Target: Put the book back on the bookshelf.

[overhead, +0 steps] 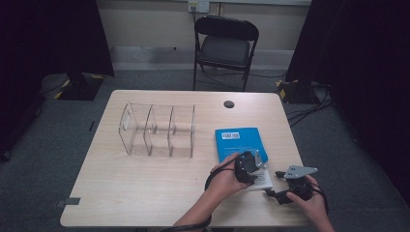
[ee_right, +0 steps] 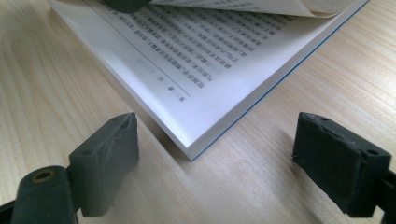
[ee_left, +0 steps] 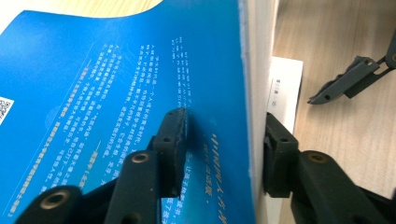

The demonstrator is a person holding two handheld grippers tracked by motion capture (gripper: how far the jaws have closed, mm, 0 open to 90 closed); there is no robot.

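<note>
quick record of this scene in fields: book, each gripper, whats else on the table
book: blue book near the table's right front, cover and some pages lifted
left hand-held gripper: jaws astride the lifted part, cover side and page side
right hand-held gripper: open, book's corner ahead of it, touching nothing
organiser: clear divided organiser, left of the book, nothing in it
background: folding chair behind the table

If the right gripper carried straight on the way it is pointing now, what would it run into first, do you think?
Most likely the near corner of the open book: it lies on the table just ahead, between the right gripper's open jaws. Exact depth is hard to judge.
</note>
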